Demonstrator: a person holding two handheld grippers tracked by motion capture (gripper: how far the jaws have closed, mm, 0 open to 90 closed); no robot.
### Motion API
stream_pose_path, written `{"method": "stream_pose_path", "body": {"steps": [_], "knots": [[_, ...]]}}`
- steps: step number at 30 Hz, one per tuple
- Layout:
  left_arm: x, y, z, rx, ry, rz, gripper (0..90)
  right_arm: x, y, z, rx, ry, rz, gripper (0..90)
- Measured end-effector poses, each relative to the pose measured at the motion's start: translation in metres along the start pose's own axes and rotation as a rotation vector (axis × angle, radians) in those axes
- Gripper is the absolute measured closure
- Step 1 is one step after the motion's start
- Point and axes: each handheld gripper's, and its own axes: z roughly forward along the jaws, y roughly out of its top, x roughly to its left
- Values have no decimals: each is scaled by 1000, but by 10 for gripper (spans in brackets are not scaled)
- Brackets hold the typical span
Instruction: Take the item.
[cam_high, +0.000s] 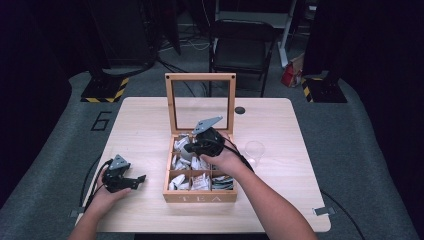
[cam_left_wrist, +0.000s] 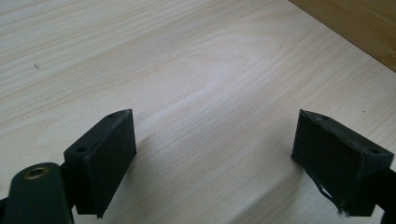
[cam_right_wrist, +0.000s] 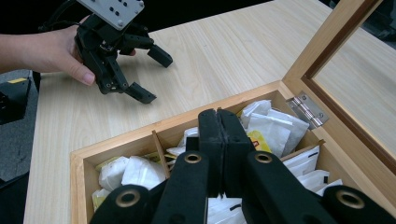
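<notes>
1. Hovering over the back compartments of the wooden tea box (cam_high: 200, 197), your right gripper (cam_right_wrist: 219, 122) has its two black jaws pressed flat together, pad against pad.
2. Looking along those jaws in the right gripper view, you cannot tell whether a thin packet is caught between them; no paper sticks out at the tips, and the pads meet in a tight seam.
3. White tea bags (cam_right_wrist: 273, 126) lie in the compartments right under and beyond the closed tips, some with yellow print; whether the tips touch them you cannot tell.
4. From the high view your right hand (cam_high: 223, 159) wraps the gripper body above the middle of the box, jaws pointing toward the box's left back corner.
5. Behind it, the box's glass-paned lid (cam_high: 200, 102) stands upright on its hinges.
6. Your left gripper (cam_high: 131, 181) rests low on the table (cam_high: 280, 130), well to the left of the box and apart from it.
7. Its jaws are spread wide; in the left gripper view bare wood shows between the two pads and nothing is pinched.
8. A clear plastic cup (cam_high: 254, 151) stands on the table just to the right of the box, near your right forearm.
</notes>
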Motion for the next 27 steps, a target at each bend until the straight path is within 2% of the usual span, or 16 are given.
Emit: {"method": "stream_pose_path", "body": {"steps": [2,3,4,12,16,17,19,21,27], "knots": [[0,0,0,0,0,-1,129,1,0,0,-1,-2,12,897],[0,0,0,0,0,0,130,-1,0,-1,0,-3,2,897],[0,0,0,0,0,0,130,0,0,-1,0,-2,15,897],[0,0,0,0,0,0,130,-6,-3,-12,1,-24,17,897],[0,0,0,1,0,1,130,-12,-8,-21,1,-48,20,897],[0,0,0,1,0,1,129,-14,-11,-26,0,-59,38,897],[0,0,0,1,-1,0,130,-17,-12,-28,-3,-63,22,897],[0,0,0,0,0,-1,129,-21,-17,-38,-10,-83,46,897],[0,0,0,0,0,0,129,-29,-24,-55,-25,-114,64,897]]}}
